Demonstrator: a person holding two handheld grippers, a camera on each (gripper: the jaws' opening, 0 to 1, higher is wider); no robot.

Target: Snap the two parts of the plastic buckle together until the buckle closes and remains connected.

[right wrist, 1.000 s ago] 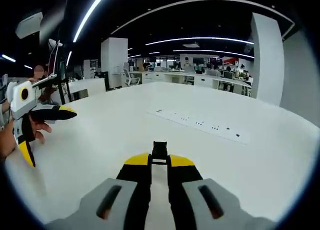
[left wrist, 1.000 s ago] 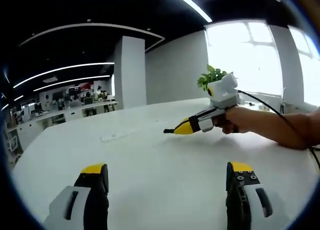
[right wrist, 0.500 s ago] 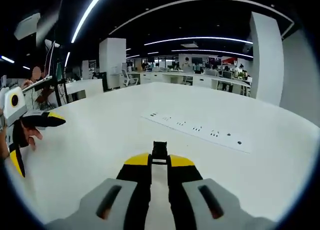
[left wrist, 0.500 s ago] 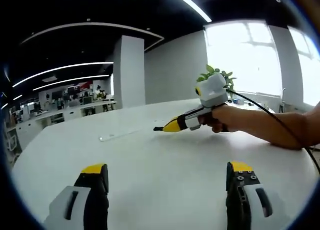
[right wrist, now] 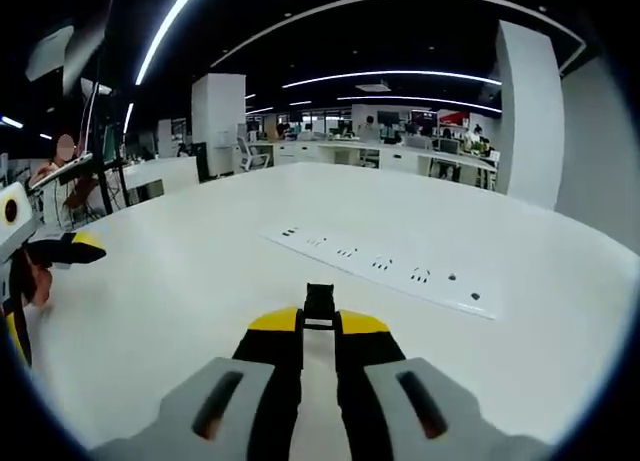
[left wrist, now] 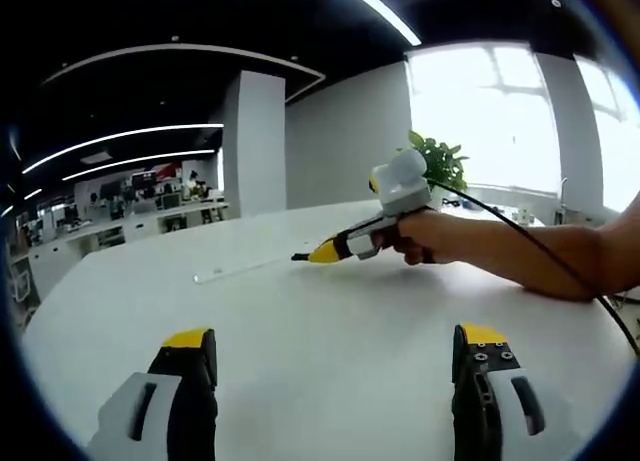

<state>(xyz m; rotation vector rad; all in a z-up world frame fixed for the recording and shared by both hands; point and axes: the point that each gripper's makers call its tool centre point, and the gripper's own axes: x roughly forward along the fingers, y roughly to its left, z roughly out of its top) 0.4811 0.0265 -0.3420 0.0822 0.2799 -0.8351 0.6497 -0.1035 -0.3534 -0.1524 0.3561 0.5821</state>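
Leftward across the white counter (left wrist: 330,351) slides the right tool (right wrist: 319,324), clenched on a small black plastic buckle piece (right wrist: 319,299) short of the white power strip (right wrist: 385,271). Left tool (left wrist: 335,343) gapes, released. That thin pinch could slip. The mating buckle half is unseen.

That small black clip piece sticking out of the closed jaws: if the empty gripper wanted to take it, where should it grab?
Probably the free end of the buckle piece, which pokes past the right gripper tips. Its back end is pinched, so the open left gripper would best come head-on from the front, jaws either side.
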